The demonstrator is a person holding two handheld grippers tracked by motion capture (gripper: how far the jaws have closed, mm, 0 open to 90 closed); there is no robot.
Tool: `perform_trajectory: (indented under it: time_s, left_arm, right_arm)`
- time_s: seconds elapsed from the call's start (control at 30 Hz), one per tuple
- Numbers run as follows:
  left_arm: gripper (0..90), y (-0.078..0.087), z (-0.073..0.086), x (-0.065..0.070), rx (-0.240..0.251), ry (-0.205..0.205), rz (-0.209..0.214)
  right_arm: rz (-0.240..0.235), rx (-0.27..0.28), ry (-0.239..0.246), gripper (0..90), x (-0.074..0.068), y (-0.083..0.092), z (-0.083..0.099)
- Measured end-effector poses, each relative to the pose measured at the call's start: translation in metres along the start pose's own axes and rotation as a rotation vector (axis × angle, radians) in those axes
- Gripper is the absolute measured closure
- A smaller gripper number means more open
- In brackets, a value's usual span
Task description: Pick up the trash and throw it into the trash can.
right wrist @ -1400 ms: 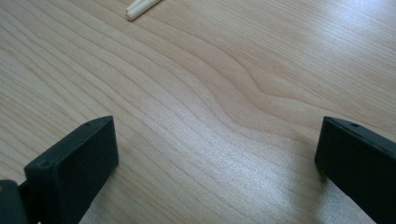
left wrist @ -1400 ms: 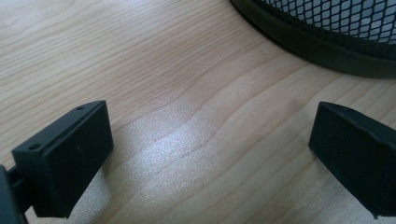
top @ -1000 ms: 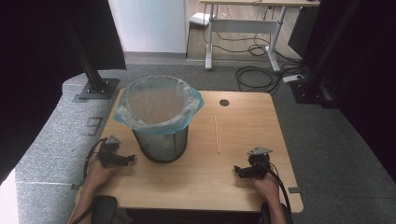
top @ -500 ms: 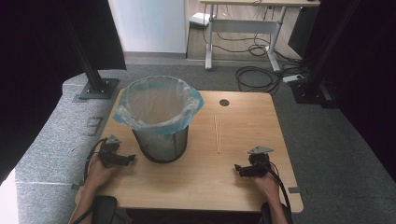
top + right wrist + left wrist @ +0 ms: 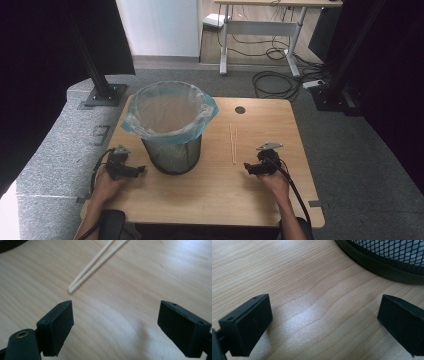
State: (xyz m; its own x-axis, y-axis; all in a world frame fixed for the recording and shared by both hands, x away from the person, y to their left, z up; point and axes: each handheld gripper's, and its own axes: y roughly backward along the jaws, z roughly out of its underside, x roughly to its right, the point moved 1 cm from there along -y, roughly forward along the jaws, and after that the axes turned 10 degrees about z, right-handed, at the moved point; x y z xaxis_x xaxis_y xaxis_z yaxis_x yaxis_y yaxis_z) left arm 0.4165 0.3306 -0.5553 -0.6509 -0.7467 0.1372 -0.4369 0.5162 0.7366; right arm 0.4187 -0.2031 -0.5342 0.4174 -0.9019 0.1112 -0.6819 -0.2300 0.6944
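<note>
Two hand-held grippers, left (image 5: 322, 322), right (image 5: 115, 330), jaws wide apart, empty, chopsticks (image 5: 97, 262) just ahead of right

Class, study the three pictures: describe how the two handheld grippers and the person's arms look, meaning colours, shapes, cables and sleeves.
Both the left gripper and right gripper are black, each with two blocky rectangular fingers. A black cable trails from the right one, and a grey three-cornered plate sits on top. The forearms are bare, no sleeves visible.

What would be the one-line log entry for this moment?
left gripper: open, beside bin | right gripper: open, near chopsticks | nothing held
</note>
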Motion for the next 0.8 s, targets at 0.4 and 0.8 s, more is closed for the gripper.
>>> perform_trajectory:
  time_s: [0.4,0.8]
  left_arm:
    - [0.0,0.0,0.0,0.0,-0.001,-0.001,0.0]
    - [0.0,0.0,0.0,0.0,0.0,0.002,0.0]
  right_arm:
    - [0.012,0.001,0.01,32.9,-0.018,-0.026,-0.039]
    - [0.08,-0.073,-0.021,48.2,-0.025,-0.055,-0.041]
